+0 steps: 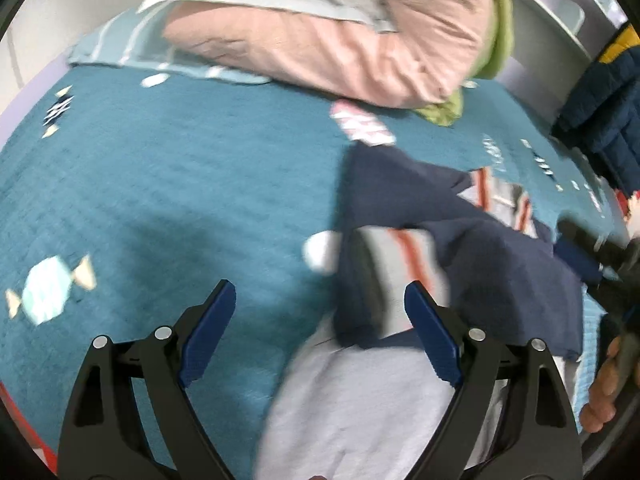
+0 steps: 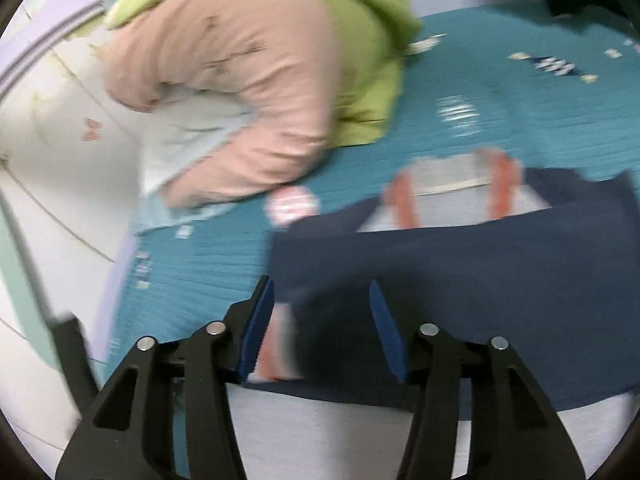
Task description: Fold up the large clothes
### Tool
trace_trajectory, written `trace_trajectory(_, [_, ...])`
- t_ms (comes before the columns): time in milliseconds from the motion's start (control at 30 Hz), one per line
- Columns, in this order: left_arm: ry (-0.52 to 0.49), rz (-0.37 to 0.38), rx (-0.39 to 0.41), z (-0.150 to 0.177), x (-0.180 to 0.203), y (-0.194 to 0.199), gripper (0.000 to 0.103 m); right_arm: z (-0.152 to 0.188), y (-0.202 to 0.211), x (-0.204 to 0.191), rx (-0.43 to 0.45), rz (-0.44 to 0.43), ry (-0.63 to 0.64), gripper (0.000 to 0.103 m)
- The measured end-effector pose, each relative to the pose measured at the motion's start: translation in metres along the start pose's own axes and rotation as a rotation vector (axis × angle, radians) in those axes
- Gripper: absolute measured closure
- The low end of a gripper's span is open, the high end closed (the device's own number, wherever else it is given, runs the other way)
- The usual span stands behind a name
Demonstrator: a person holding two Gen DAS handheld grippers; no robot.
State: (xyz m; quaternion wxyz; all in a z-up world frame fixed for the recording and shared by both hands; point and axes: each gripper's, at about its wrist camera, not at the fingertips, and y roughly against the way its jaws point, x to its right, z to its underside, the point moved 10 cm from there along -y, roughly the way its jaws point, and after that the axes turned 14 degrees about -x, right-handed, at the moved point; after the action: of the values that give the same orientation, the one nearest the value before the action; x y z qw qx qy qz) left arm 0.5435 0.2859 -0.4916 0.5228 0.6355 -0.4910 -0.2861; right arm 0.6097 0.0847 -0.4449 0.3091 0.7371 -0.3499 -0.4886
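Lying on the teal bedspread (image 1: 168, 184), the navy-and-grey garment (image 1: 500, 264) is gripped by neither gripper; left gripper (image 1: 320, 332) jaws wide, right gripper (image 2: 322, 330) jaws narrower, nothing clamped.

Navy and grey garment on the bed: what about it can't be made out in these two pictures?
- Navy and grey garment: motion blur smears its red stripes, right wrist view.
- Its near end: cut off behind the left hand-held gripper, left wrist view.
- Its overall type: unclear, partly folded over itself.
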Motion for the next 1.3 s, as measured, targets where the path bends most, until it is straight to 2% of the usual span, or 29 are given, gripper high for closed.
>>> trace_trajectory(33, [-0.025,0.017,0.001,-0.005,0.016,-0.002,0.016,0.001,0.007,0.025,-0.001,0.079,0.009,0.072])
trace_trajectory(100, [-0.075,0.061,-0.011,-0.009,0.045,-0.008,0.016,0.005,0.017,0.064,-0.013,0.16,0.002,0.088])
trace_trajectory(167, [-0.114,0.099,-0.042,-0.01,0.071,-0.017,0.016,0.01,0.027,0.103,-0.03,0.222,-0.028,0.093])
trace_trajectory(233, [-0.184,0.061,-0.062,-0.013,0.092,-0.032,0.016,0.014,0.036,0.135,-0.046,0.266,-0.054,0.094])
trace_trajectory(300, [-0.223,0.033,-0.111,-0.012,0.1,-0.053,0.016,0.021,0.035,0.173,-0.104,0.273,-0.1,0.094])
trace_trajectory(333, [-0.219,-0.011,-0.153,-0.012,0.095,-0.071,0.017,0.025,0.032,0.184,-0.131,0.283,-0.113,0.094])
trace_trajectory(367, [-0.205,-0.035,-0.181,-0.013,0.088,-0.083,0.017,0.029,0.029,0.203,-0.154,0.318,-0.126,0.099])
trace_trajectory(400, [-0.19,-0.048,-0.189,-0.015,0.082,-0.091,0.016,0.033,0.029,0.221,-0.164,0.35,-0.13,0.103])
trace_trajectory(433, [-0.194,-0.054,-0.179,-0.017,0.079,-0.094,0.014,0.035,0.028,0.234,-0.167,0.332,-0.147,0.103])
trace_trajectory(500, [-0.24,-0.075,-0.169,-0.019,0.08,-0.098,0.013,0.036,0.034,0.258,-0.163,0.367,-0.199,0.103])
trace_trajectory(600, [-0.247,-0.079,-0.181,-0.021,0.083,-0.098,0.012,0.037,0.034,0.262,-0.18,0.317,-0.213,0.103])
trace_trajectory(667, [-0.231,-0.046,-0.182,-0.024,0.083,-0.09,0.012,0.033,0.043,0.251,-0.163,0.288,-0.191,0.096])
trace_trajectory(733, [-0.205,0.016,-0.158,-0.036,0.078,-0.073,0.012,0.024,0.056,0.243,-0.122,0.242,-0.183,0.094])
trace_trajectory(767, [-0.185,0.045,-0.143,-0.044,0.072,-0.064,0.012,0.019,0.06,0.242,-0.108,0.229,-0.186,0.085])
trace_trajectory(800, [-0.157,0.063,-0.132,-0.053,0.064,-0.059,0.012,0.015,0.062,0.243,-0.109,0.222,-0.193,0.07])
trace_trajectory(833, [-0.13,0.078,-0.131,-0.062,0.056,-0.056,0.012,0.012,0.061,0.244,-0.114,0.224,-0.196,0.066])
trace_trajectory(900, [-0.05,0.096,-0.154,-0.08,0.034,-0.06,0.012,0.002,0.062,0.25,-0.114,0.267,-0.188,0.065])
trace_trajectory(967, [-0.013,0.053,-0.168,-0.098,0.011,-0.069,0.012,-0.008,0.058,0.259,-0.117,0.246,-0.223,0.065])
trace_trajectory(1033, [-0.02,0.036,-0.189,-0.109,0.007,-0.077,0.012,-0.016,0.054,0.267,-0.123,0.216,-0.258,0.063])
trace_trajectory(1133, [-0.033,-0.005,-0.248,-0.111,0.003,-0.095,0.012,-0.026,0.041,0.278,-0.146,0.218,-0.295,0.063])
trace_trajectory(1300, [-0.055,-0.052,-0.256,-0.117,0.011,-0.109,0.011,-0.037,0.026,0.276,-0.168,0.111,-0.343,0.06])
